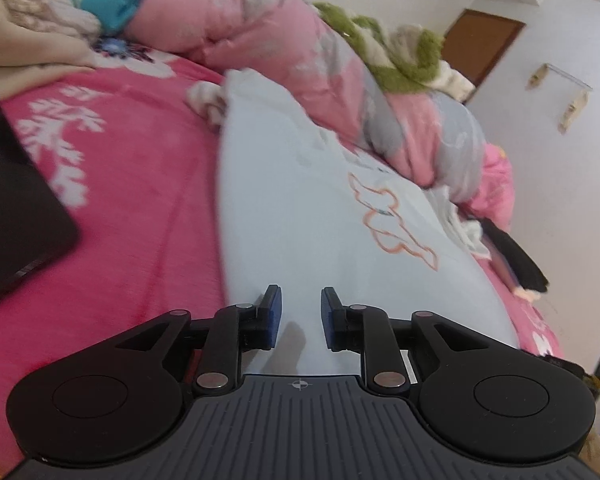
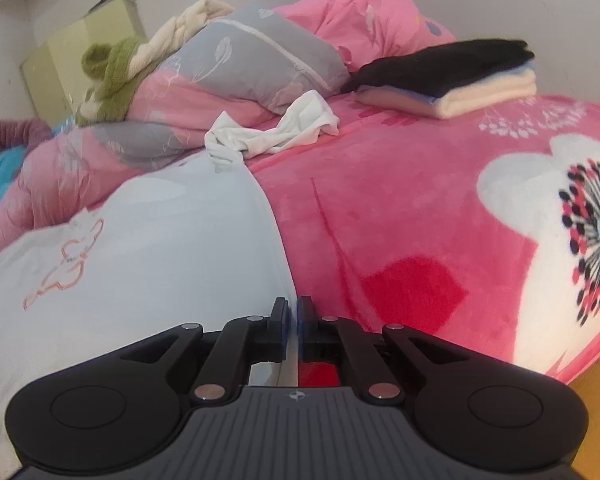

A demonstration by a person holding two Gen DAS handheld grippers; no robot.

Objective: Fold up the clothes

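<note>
You had the pale shirt (image 2: 148, 240) spread flat on the bed (image 2: 420, 220). Your right gripper (image 2: 293, 322) pinched its near right edge; your left gripper (image 1: 300, 312) gaped above the cloth. A folded stack (image 2: 452, 80) sat far right, a white garment (image 2: 272, 132) crumpled beyond.

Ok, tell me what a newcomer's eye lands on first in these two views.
First, the pale blue garment with an orange outline print, spread flat over the bright pink blanket. The right gripper is pinched on its edge; the left gripper hangs open above it. Behind lie a rumpled white garment and a folded stack.
</note>
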